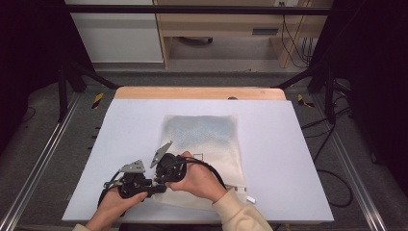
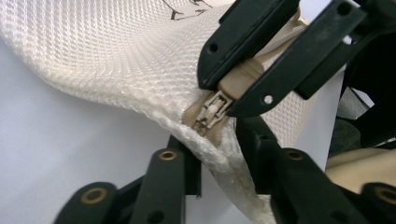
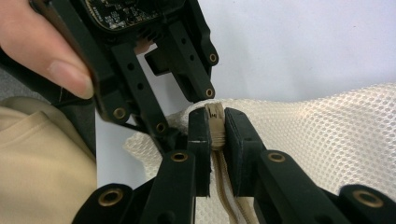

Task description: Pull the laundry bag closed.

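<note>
A cream mesh bag [image 1: 202, 139] lies flat in the middle of the white table, and both grippers meet at its near left corner. My left gripper [image 2: 217, 147] is shut on the bag's corner edge, which is lifted off the table. My right gripper [image 3: 215, 126] is shut on the beige zipper pull [image 2: 212, 109] at that same corner. From the left gripper view the right gripper [image 2: 224, 93] comes in from the upper right, its jaws clamped just above the slider. From the right gripper view the left gripper [image 3: 187, 112] pinches the mesh [image 3: 336, 135] right beside the zipper.
The white table [image 1: 288, 159] has open surface on all sides of the bag. A small white tag [image 1: 250, 198] lies by the bag's near right corner. Black frame posts stand at both sides, and a wooden cabinet [image 1: 221, 29] stands beyond the far edge.
</note>
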Motion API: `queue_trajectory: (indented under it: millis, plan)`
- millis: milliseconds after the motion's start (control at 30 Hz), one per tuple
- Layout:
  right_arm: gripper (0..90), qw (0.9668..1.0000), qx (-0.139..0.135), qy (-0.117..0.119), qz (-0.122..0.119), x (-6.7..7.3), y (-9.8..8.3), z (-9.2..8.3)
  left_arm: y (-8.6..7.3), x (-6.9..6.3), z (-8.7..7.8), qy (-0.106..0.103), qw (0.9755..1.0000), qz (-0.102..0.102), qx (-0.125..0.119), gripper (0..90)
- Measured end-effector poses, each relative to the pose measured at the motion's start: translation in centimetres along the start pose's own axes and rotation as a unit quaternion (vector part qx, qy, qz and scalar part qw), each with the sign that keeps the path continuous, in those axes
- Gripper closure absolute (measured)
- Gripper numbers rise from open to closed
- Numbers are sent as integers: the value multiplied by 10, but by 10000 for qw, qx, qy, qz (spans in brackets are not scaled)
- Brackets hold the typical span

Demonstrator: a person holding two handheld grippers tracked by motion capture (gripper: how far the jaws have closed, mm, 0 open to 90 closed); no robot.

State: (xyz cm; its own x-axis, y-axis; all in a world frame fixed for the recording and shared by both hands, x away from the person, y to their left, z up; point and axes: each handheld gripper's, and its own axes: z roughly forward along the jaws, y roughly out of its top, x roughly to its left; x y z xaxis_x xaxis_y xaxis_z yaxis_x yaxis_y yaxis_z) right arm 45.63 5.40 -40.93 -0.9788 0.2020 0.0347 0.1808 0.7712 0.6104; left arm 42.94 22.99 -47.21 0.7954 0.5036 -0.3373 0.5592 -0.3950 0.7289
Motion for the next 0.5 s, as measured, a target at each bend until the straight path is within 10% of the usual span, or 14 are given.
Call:
queue_trajectory:
  millis: [500]
  plan:
    - [816,9997,234,-33,-84,1,-6,4,-2,3,0,58,9999,-66,60,834]
